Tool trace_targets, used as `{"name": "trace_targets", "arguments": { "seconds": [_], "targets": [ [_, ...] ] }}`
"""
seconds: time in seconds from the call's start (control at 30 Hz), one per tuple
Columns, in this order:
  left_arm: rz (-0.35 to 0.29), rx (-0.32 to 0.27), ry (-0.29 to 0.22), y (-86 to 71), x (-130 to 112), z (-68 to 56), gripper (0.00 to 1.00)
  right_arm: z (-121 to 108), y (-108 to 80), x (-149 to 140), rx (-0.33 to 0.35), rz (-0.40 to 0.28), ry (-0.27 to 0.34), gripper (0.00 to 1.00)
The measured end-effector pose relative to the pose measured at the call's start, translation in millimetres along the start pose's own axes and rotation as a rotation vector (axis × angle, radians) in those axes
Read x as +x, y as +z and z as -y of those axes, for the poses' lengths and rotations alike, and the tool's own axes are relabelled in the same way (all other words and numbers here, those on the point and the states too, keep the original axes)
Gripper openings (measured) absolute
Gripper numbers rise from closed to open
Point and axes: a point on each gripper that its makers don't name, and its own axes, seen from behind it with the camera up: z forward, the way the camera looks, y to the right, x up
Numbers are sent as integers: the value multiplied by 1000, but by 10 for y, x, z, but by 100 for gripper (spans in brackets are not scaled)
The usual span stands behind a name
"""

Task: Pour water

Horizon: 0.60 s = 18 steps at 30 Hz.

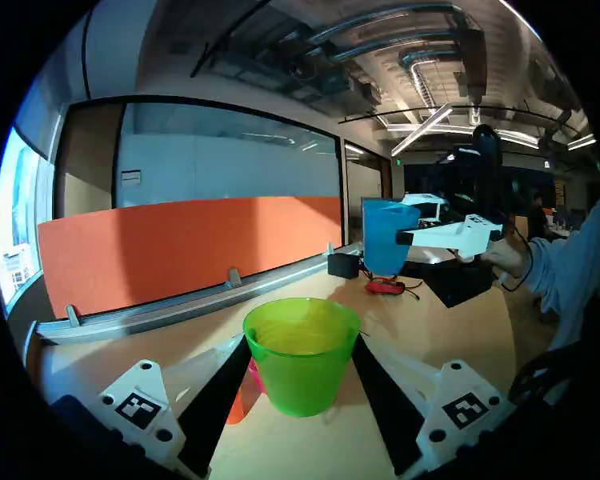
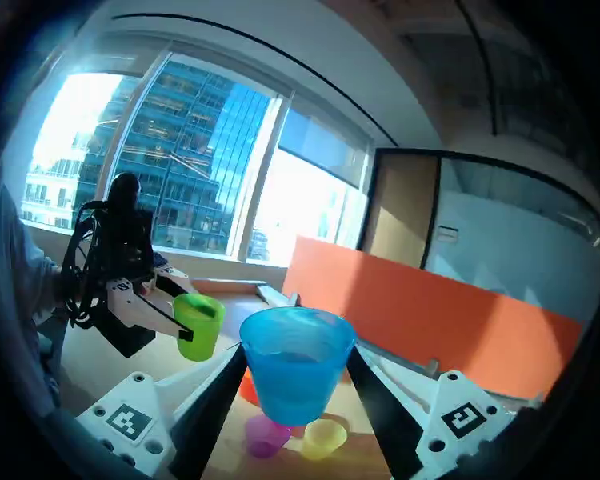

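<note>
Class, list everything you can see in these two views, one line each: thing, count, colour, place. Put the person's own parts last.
green cup: one, green, held off the table in the left tool
blue cup: one, blue, held in the right tool
pink cup: one, pink-purple, on the table below the blue cup
yellow cup: one, yellow, beside the pink cup
orange object: one, orange, on the table, mostly hidden
black box: one, black, table's far edge
table: one, light wood
partition: one, orange, behind the table
left tool: one, white, black fingers
right tool: one, white, black fingers
sleeve: one, light blue, behind the right tool
</note>
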Motion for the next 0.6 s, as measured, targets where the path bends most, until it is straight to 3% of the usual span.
{"name": "trace_targets", "arguments": {
  "seconds": [0.6],
  "targets": [
    [-12,-28,-13,25,13,-182,86,-107,247,481,9,-18,-305,90]
  ]
}}
